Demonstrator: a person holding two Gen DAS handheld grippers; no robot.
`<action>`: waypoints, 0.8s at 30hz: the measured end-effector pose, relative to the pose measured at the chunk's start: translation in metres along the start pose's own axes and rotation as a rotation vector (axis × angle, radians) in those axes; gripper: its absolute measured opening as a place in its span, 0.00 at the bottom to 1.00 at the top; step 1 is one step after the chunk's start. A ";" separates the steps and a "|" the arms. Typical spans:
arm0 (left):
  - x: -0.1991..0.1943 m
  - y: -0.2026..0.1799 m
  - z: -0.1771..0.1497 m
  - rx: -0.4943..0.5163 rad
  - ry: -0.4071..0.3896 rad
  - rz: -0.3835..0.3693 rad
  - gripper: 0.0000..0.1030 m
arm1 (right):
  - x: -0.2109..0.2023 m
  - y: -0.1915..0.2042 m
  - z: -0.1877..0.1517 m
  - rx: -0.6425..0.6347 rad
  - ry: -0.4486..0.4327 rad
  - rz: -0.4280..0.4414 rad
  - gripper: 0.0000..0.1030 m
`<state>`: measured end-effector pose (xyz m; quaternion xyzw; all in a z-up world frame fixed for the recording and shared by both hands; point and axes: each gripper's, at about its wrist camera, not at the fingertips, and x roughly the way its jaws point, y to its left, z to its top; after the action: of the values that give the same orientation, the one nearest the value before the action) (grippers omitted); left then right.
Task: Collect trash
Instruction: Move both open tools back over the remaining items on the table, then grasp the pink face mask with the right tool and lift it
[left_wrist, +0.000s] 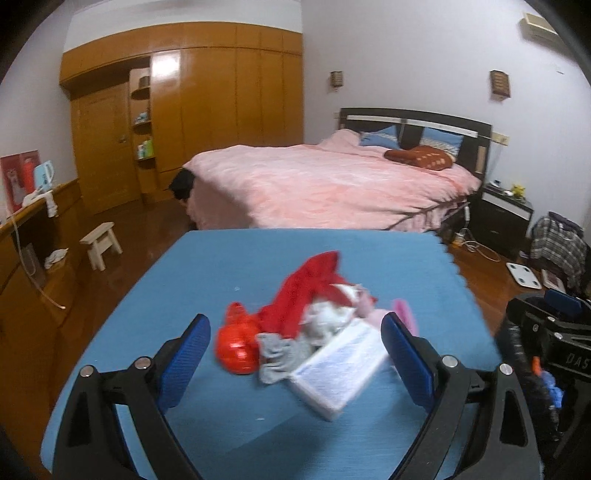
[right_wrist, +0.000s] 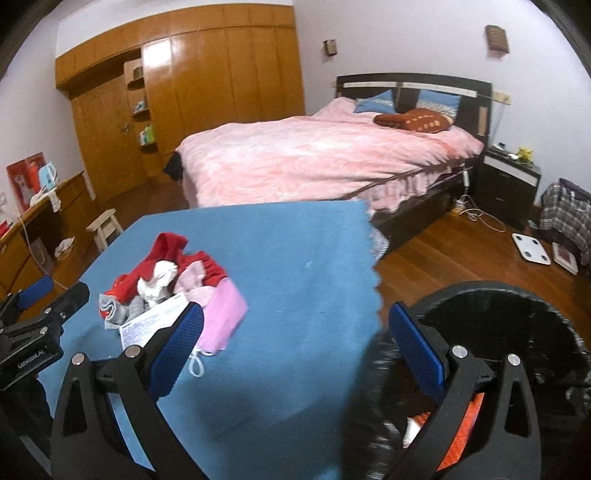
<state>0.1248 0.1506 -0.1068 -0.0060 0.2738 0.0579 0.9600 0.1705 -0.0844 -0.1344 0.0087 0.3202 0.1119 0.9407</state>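
Table: your blue cloth-covered table (left_wrist: 207, 266) carries the trash heap near its middle.
Bin: your black round mesh bin (right_wrist: 517, 332) stands just off the table's right edge.
Heap: red crumpled wrappers (left_wrist: 306, 291), white printed flat box (left_wrist: 341, 363), pink face mask (right_wrist: 221, 317).
Left gripper (left_wrist: 295, 356): spread around the heap, empty.
Right gripper (right_wrist: 295, 341): spread, empty, over the right edge.

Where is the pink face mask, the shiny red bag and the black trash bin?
pink face mask (right_wrist: 221, 317), right wrist view, on its flat pleated middle.
shiny red bag (left_wrist: 236, 347), left wrist view, on its rounded crinkled body.
black trash bin (right_wrist: 491, 295), right wrist view, on its far rim.
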 end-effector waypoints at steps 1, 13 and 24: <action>0.003 0.006 -0.002 -0.003 0.005 0.013 0.89 | 0.003 0.003 0.000 -0.004 0.004 0.002 0.95; 0.028 0.044 -0.017 -0.036 0.050 0.061 0.89 | 0.055 0.035 -0.017 -0.051 0.108 0.016 0.95; 0.040 0.055 -0.019 -0.052 0.059 0.071 0.89 | 0.083 0.055 -0.026 -0.105 0.187 0.018 0.94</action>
<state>0.1426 0.2082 -0.1426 -0.0232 0.3006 0.0986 0.9484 0.2071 -0.0142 -0.2002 -0.0484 0.4001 0.1371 0.9049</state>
